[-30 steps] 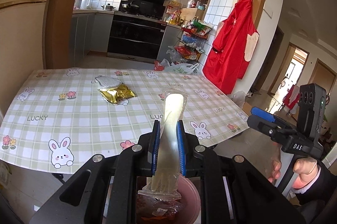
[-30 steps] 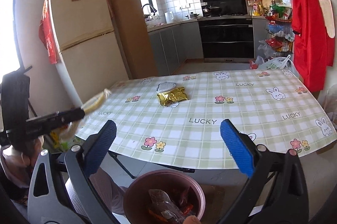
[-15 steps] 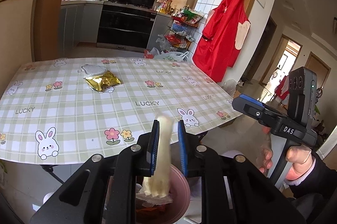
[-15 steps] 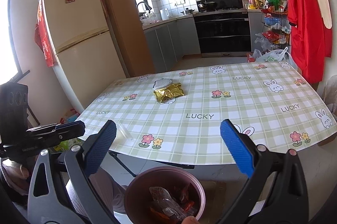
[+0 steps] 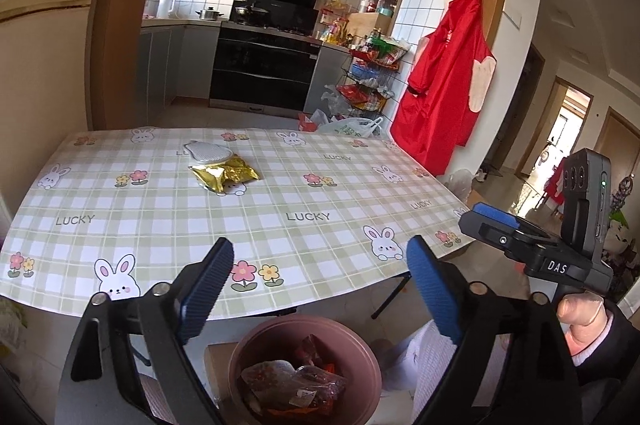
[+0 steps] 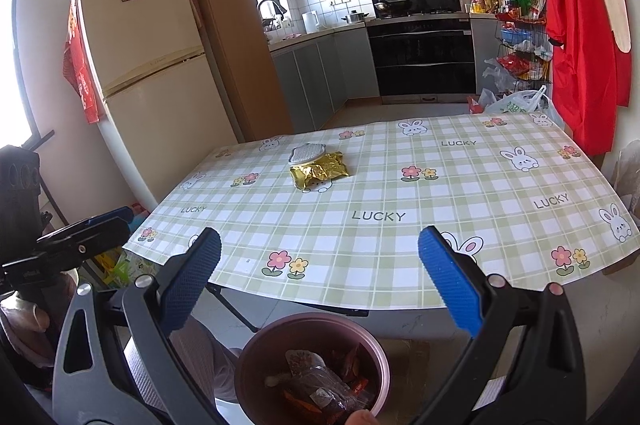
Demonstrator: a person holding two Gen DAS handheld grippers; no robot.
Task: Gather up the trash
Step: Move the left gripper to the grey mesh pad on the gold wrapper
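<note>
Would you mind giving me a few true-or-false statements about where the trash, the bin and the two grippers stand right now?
1. The left gripper is shut on a wrapper. False: its jaws stand wide apart with nothing between them.
2. A gold wrapper lies on the table. True.
3. The pink bin is empty. False: crumpled wrappers lie inside it.
4. The right gripper is open. True.
5. The silver packet sits at the table's near edge. False: it lies toward the far side, touching the gold wrapper.
</note>
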